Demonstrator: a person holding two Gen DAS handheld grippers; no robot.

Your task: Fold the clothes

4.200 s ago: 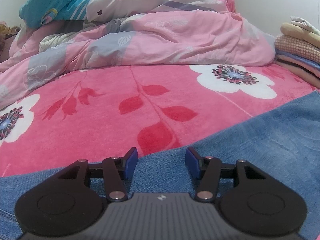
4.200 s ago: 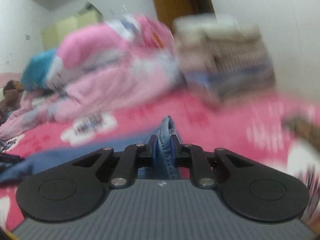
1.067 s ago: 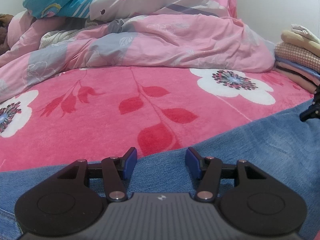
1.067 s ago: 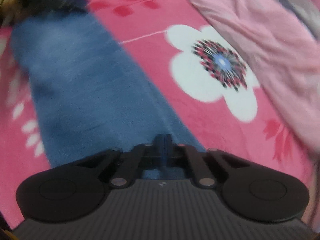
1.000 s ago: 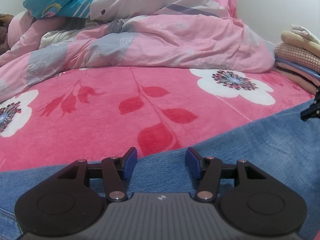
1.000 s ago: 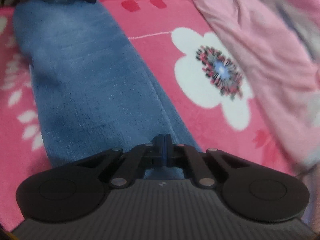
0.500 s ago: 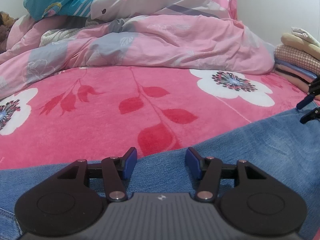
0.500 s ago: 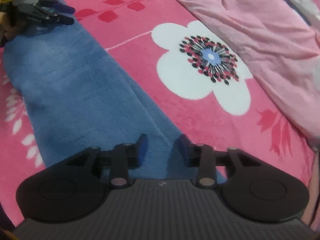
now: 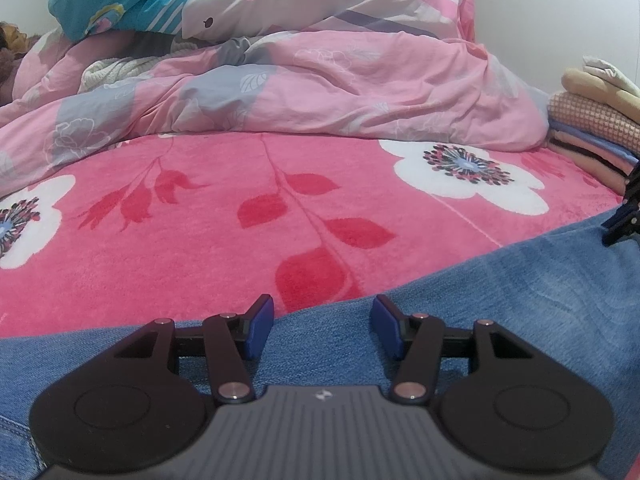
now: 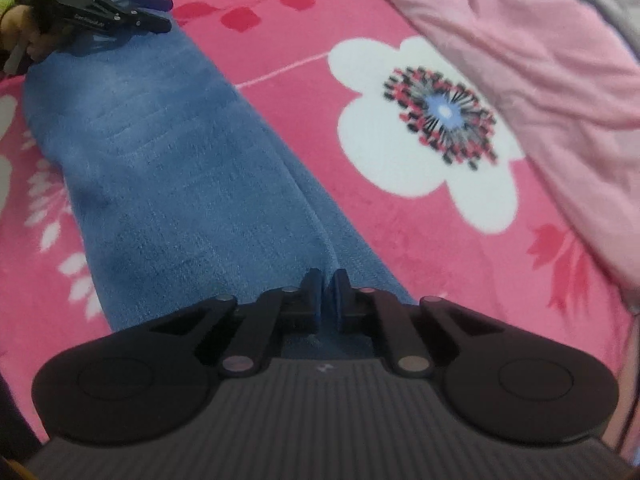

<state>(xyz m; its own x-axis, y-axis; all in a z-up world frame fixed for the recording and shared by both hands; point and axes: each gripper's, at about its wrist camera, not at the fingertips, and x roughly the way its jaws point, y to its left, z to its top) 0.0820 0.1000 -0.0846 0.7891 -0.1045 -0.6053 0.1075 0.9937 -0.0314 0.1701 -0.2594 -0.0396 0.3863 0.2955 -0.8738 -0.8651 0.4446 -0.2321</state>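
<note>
Denim is what we have between the blue pads of our right hand-held gripper point(image 10: 327, 294): the jaws have pinched a raised ridge of the jeans point(image 10: 180, 184) low in the centre of the right wrist view and are closed on it. From there the jeans run as one long flat strip toward the upper left of that frame, where our left hand-held gripper point(image 10: 158, 12) rests over their far end. In the left wrist view that hand-held gripper point(image 9: 318, 326) stands half open above the cloth, its pads apart and pressing on nothing, with denim filling the bottom of the frame. Around it lies the pink flowered blanket point(image 9: 200, 240) of the bed, a rumpled pink duvet point(image 9: 320, 92) behind, and a stack of folded clothes point(image 9: 596, 136) at the right edge. We judge the jeans laid out lengthwise but not yet folded end to end.
</note>
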